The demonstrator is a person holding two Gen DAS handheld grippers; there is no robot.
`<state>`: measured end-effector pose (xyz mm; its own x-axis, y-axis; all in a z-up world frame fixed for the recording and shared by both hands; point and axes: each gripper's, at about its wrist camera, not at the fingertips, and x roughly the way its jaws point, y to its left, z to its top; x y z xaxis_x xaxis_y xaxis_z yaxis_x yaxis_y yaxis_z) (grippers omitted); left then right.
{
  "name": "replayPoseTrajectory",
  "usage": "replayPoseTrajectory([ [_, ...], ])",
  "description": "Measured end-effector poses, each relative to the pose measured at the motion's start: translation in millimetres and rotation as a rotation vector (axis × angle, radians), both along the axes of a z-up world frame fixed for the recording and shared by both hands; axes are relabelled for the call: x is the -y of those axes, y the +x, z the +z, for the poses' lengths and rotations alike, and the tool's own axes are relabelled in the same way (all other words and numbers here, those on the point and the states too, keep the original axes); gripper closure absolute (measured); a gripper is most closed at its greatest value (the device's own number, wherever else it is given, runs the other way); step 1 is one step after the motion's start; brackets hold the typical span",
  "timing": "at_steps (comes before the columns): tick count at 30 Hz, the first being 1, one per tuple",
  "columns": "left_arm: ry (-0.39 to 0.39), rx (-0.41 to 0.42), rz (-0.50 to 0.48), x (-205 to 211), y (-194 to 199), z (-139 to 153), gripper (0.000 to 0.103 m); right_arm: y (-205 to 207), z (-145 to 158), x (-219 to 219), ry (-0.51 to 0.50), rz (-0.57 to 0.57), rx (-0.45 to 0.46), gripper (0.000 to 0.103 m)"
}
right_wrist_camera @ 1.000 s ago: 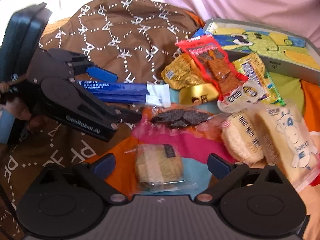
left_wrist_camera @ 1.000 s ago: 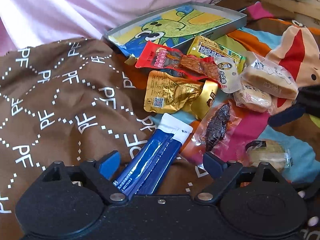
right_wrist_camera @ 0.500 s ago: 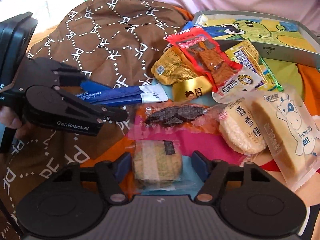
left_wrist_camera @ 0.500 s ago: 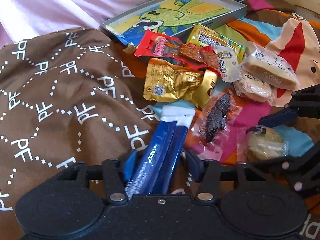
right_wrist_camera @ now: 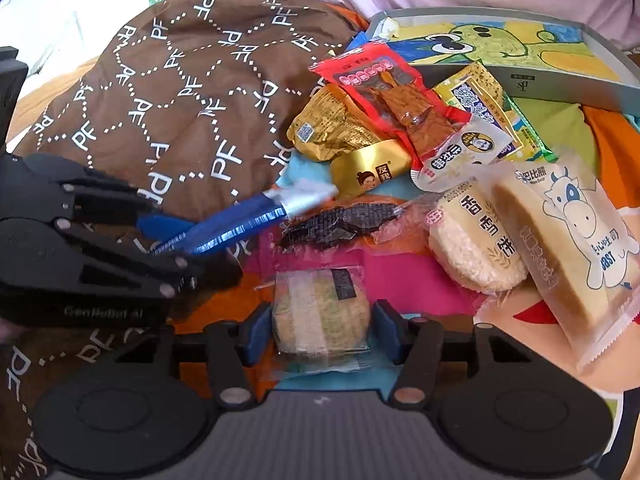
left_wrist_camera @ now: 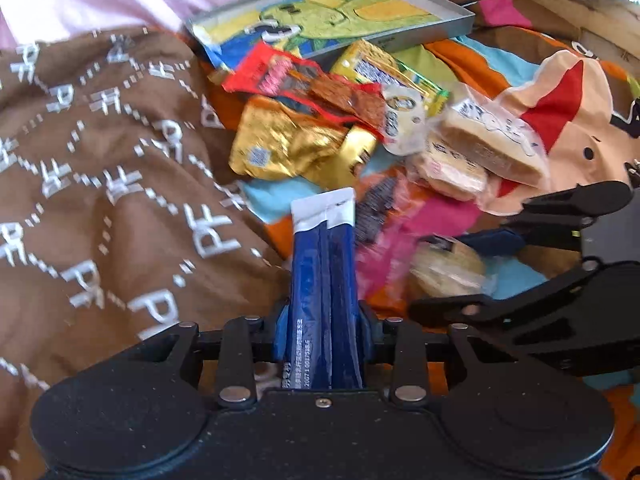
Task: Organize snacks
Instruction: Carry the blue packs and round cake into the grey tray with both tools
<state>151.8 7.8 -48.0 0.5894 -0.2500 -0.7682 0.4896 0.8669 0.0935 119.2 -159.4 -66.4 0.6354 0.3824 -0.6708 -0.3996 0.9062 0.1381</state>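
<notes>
The right gripper [right_wrist_camera: 320, 334] has its jaws around a round wrapped cake [right_wrist_camera: 320, 314].

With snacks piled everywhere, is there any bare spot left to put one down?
Yes. The shallow tray with the cartoon lining holds nothing, and the brown patterned cloth to the left of the pile is bare. The green patch below the tray's wall is also free. The middle is crowded: red packet, gold packets and wrapped cakes overlap.

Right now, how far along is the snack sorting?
Barely started: the tray holds no snacks. The left gripper is shut on the blue stick packets; the right gripper brackets the round cake. The red pack, gold pouch and bread lie loose.
</notes>
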Motion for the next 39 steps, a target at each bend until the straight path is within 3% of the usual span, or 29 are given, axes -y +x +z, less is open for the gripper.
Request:
replayPoseTrajectory([
  [3, 0.025, 0.009, -0.006, 3, -2, -5, 0.066, -1, 0, -1, -0.009, -0.001, 0.002, 0.043],
  [8, -0.004, -0.009, 0.018, 0, 1, -4, 0.063, -2, 2, 2, 0.005, -0.009, 0.002, 0.047],
  [15, 0.0, 0.003, 0.014, 1, -2, -3, 0.067, -6, 6, 4, 0.005, -0.031, 0.029, 0.051],
  [22, -0.038, 0.01, 0.01, 4, -9, -3, 0.07, -12, 13, 11, 0.018, -0.078, 0.082, 0.05],
  [27, -0.08, 0.027, 0.043, 4, -13, 0, 0.073, -24, 22, 21, 0.044, -0.151, 0.172, 0.05],
  [39, -0.128, 0.185, 0.081, 16, -38, 8, 0.073, -39, 35, 42, 0.114, -0.278, 0.299, 0.05],
])
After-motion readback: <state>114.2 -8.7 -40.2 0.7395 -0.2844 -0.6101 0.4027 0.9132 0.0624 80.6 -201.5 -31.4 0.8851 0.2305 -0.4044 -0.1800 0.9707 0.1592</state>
